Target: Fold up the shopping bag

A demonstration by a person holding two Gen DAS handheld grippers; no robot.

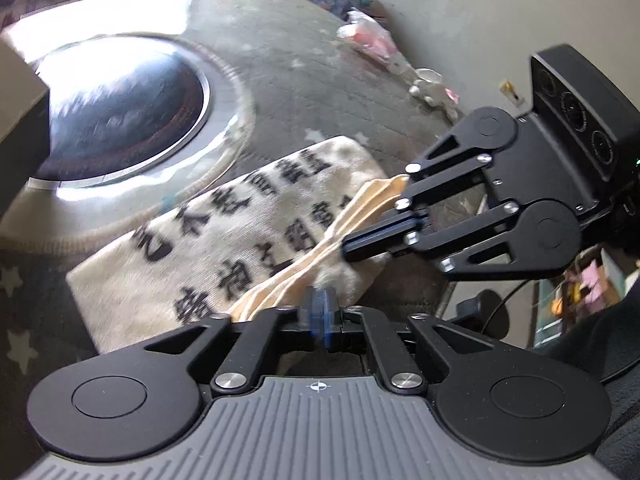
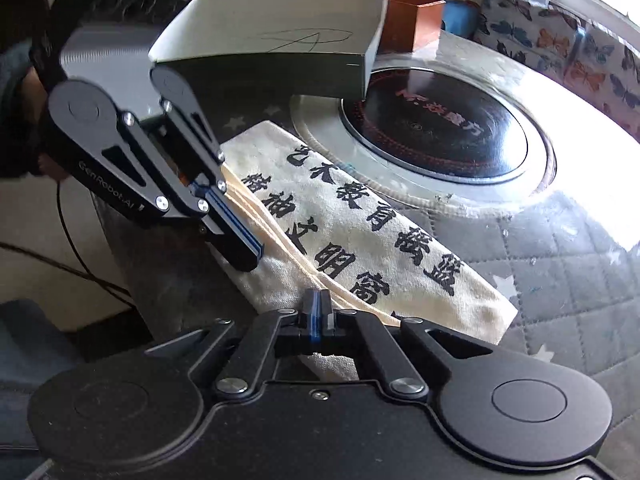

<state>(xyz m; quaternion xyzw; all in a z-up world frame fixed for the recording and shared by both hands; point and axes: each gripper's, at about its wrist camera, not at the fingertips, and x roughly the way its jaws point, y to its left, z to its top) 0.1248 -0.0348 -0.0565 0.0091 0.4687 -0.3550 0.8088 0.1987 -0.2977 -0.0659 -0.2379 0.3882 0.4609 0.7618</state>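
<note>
A cream canvas shopping bag (image 1: 208, 248) with black printed characters lies folded into a long strip on the table; it also shows in the right wrist view (image 2: 360, 240). Its tan handles (image 1: 320, 240) run along the near edge. My left gripper (image 1: 320, 312) is shut on the handles at one end. My right gripper (image 1: 348, 246) comes in from the right and is shut on the same handles. In the right wrist view my right gripper (image 2: 318, 312) pinches the handles (image 2: 280, 236) and the left gripper (image 2: 250, 254) grips them further along.
A round glass-topped induction cooktop (image 2: 432, 128) is set into the quilted grey tablecloth (image 2: 560, 272) behind the bag. A grey-green box (image 2: 280, 48) overhangs the cooktop. Small toys and packets (image 1: 372, 40) lie at the table's far edge.
</note>
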